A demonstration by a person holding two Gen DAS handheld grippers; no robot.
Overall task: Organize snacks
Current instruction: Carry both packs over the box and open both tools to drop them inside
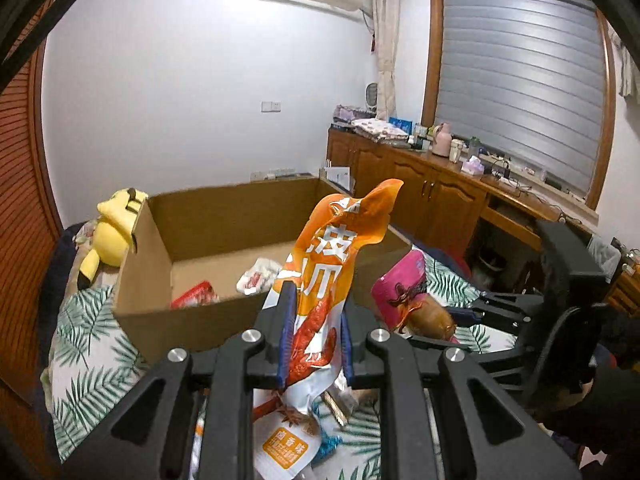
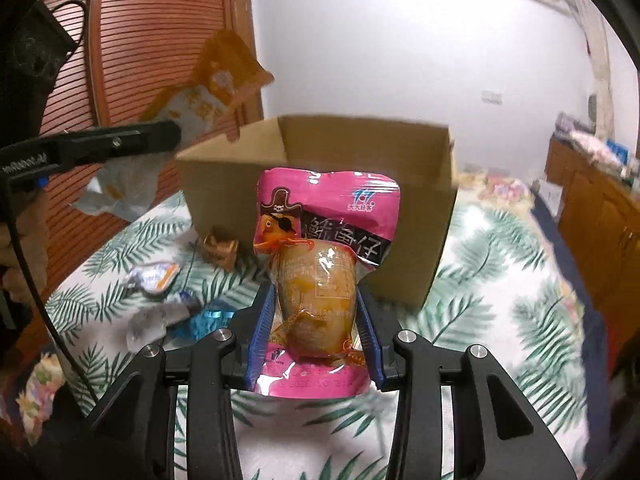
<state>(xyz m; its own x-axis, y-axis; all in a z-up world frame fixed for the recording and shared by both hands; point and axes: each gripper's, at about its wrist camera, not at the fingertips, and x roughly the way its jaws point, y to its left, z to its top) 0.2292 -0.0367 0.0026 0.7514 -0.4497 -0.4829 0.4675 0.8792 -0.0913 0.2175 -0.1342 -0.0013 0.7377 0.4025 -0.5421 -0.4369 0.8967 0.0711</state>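
Holding two packets: we have one in each set of tongs, both lifted clear of the bedspread.
Left tongs: the left gripper (image 1: 316, 332) is pinched tight on the orange snack packet (image 1: 336, 248), low centre of the left wrist view; the packet's long axis runs up toward mid-frame, its top flopping right.
Right tongs: the right gripper (image 2: 316, 328) is clamped across the belly of the pink squid packet (image 2: 320, 240), centre of the right wrist view; its long axis stands upright between the blue pads (image 2: 262, 332).
Box: the cardboard box (image 1: 208, 320) lies straight ahead of both tongs, open top upward, near wall just past each packet.
Nearer hand: we judge the left nearer; its packet already overlaps the near wall in the picture.
Inside the box: a red packet (image 1: 196, 294) and a white packet (image 1: 258, 274) lie on the floor.
Loose snacks: small wrapped sweets (image 2: 176, 300) remain on the leaf-print bedspread (image 2: 500, 280), lower left of the right wrist view.
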